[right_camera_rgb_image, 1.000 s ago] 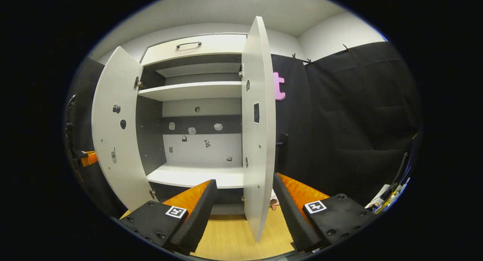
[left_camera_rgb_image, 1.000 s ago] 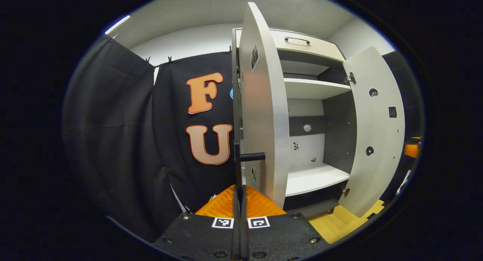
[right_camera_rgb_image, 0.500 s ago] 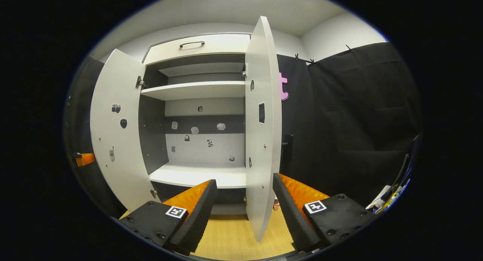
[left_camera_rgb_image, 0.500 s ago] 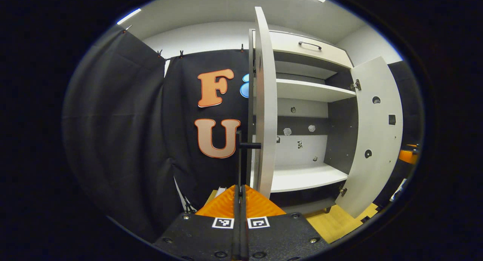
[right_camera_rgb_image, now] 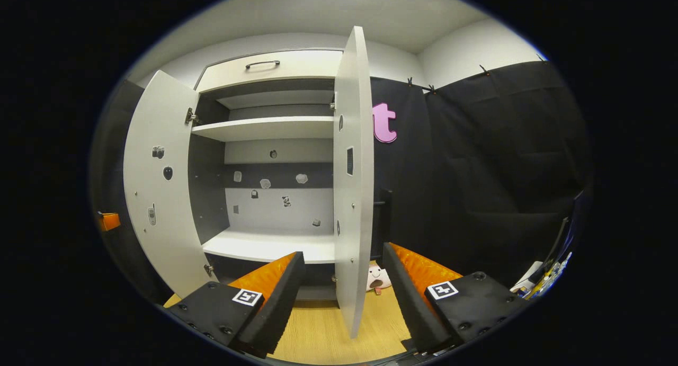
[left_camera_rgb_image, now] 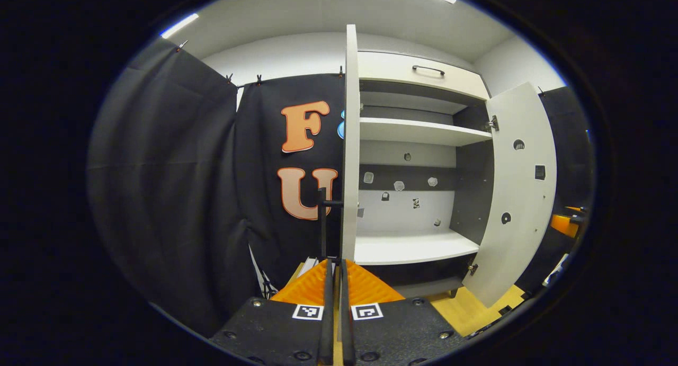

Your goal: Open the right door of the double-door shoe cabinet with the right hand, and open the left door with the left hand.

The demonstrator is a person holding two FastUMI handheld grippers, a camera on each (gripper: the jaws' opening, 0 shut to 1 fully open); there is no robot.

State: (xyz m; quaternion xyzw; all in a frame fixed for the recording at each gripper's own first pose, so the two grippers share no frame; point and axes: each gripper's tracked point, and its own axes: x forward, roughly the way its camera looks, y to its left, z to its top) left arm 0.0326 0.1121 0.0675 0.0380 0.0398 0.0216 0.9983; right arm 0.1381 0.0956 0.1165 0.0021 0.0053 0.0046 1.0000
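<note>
Both doors of the shoe cabinet (right_camera_rgb_image: pixel 275 64) stand swung wide, so you are looking straight into its bare shelves. In the left gripper view your left hand-held gripper (left_camera_rgb_image: pixel 335 270) sits right at the free edge of the left door (left_camera_rgb_image: pixel 349 143), which you see edge-on; its fingers are drawn close together with only a thin slit between them, and the door's dark handle (left_camera_rgb_image: pixel 324 217) rises just beyond the fingertips (whether the fingers actually pinch the handle cannot be told from here). The right door (left_camera_rgb_image: pixel 522 186) hangs open at the far side of that view, its inner face turned toward you. In the right gripper view your right hand-held gripper (right_camera_rgb_image: pixel 343 262) is spread wide and grasping nothing, with the right door's lower edge standing in the gap between the two fingers, touching neither. A small plush toy (right_camera_rgb_image: pixel 375 277) lies on the wooden floor (right_camera_rgb_image: pixel 318 334) just behind that door.
</note>
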